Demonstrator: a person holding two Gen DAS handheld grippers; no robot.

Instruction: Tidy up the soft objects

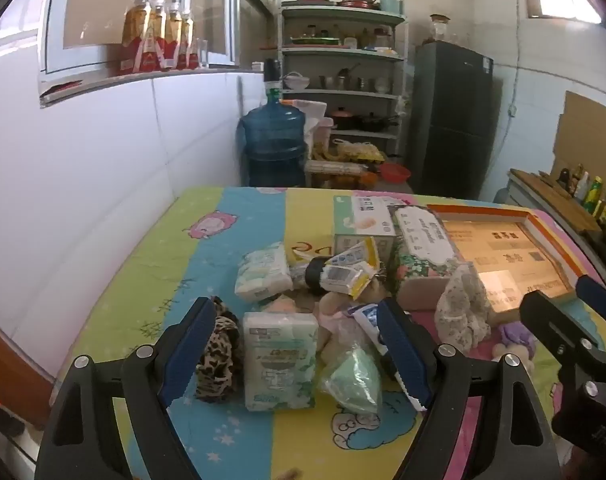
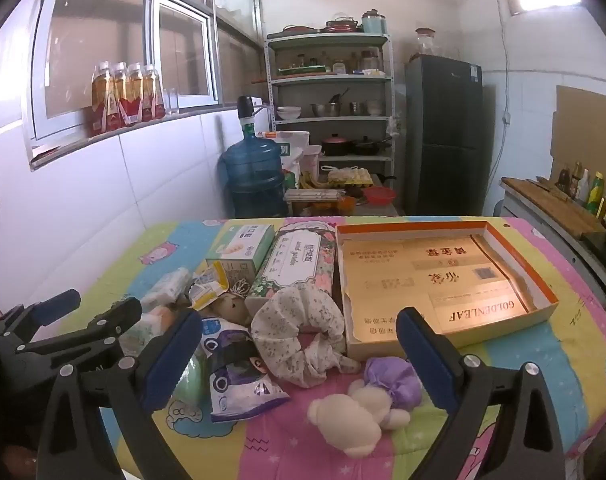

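Observation:
A heap of soft goods lies on the colourful sheet. My left gripper (image 1: 295,360) hangs open over a white tissue pack (image 1: 279,360), with a leopard scrunchie (image 1: 219,356) by its left finger and a green bag (image 1: 355,376) by its right; it touches none of them. My right gripper (image 2: 299,360) is also open, above a floral scrunchie (image 2: 303,332), a blue-white packet (image 2: 239,376) and a cream and purple plush toy (image 2: 367,400). Each gripper shows in the other's view: the right gripper (image 1: 571,300), the left gripper (image 2: 83,308).
An open shallow cardboard box (image 2: 519,268) lies at the right of the table. Behind the heap stand a tissue box (image 2: 243,246) and a floral wipes pack (image 2: 299,264). A white wall runs along the left; a water jug (image 2: 255,172), shelves and a fridge stand beyond.

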